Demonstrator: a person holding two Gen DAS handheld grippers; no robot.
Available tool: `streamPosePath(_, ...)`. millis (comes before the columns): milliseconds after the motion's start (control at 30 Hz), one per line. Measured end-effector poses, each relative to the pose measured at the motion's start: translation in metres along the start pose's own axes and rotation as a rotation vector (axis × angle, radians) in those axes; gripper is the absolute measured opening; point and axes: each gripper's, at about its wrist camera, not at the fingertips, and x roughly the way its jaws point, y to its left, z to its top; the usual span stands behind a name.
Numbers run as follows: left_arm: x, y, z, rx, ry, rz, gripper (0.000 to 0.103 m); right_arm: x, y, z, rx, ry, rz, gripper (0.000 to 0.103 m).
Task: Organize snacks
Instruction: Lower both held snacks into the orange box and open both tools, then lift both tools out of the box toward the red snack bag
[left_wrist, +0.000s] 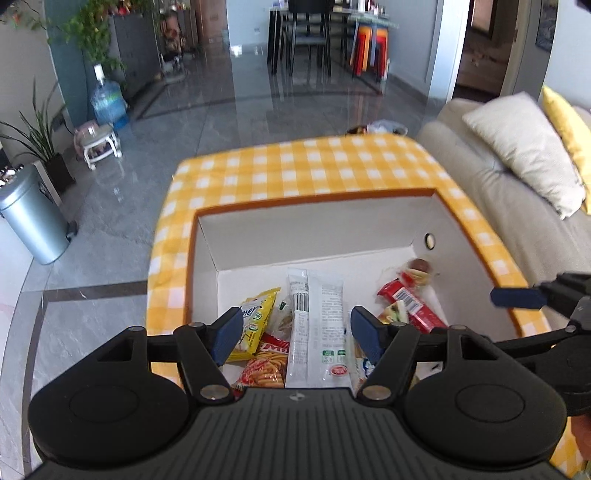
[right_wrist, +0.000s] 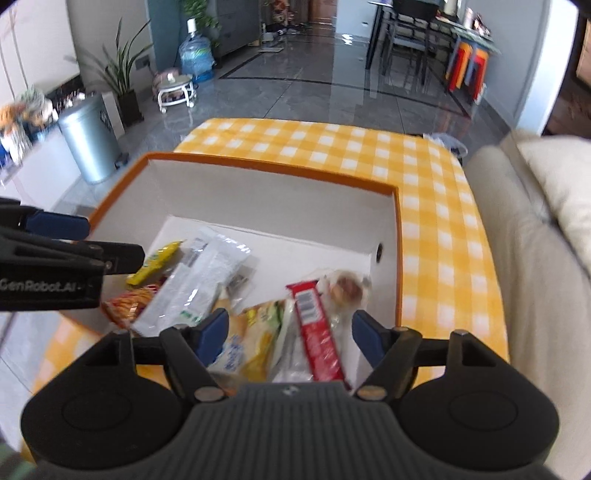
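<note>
The left gripper (left_wrist: 295, 334) hangs over the near edge of the box with its blue pads spread wide and nothing between them; directly below the gap lies the long white packet (left_wrist: 317, 325), running near to far, with the yellow packet (left_wrist: 256, 321) just to its left under the left pad and the orange noodle snack bag (left_wrist: 266, 365) nearer still. The right gripper (right_wrist: 290, 338) is likewise spread and empty, hovering over the right part of the same pile: the red wrapper bar (right_wrist: 316, 332) lies between its pads, slightly right of centre, the yellow-and-blue bag (right_wrist: 245, 350) sits under its left pad, and a round brown snack in clear wrap (right_wrist: 345, 288) rests just beyond, near the box's right wall. All of these lie loosely overlapped on the floor of the orange-rimmed white box (left_wrist: 314, 218), which stands on the yellow checked tablecloth (left_wrist: 314, 166); the far half of the box floor is bare. No snack is visible on the cloth outside the box, so gathering appears done, or else sorting has not begun; the pictures cannot settle which. Judging by the jumble, what remains is probably arranging or grouping the packets, and both grippers seem placed to take one from directly beneath them. Beyond the table stand a beige sofa (right_wrist: 517, 258) at right and a metal bin (right_wrist: 90, 140) at far left.
</note>
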Motion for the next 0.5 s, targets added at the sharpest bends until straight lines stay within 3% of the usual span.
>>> streamPosePath(233, -0.038, -0.004, -0.023, -0.029, -0.047, -0.025, 0.080, -0.037, 0.003, -0.024, 0.071, -0.031, 0.045, 0.076)
streamPosePath(500, -0.057, -0.013, -0.060, -0.057, -0.009, -0.061, 0.081, -0.070, 0.004, -0.060, 0.146, -0.032, 0.062, 0.077)
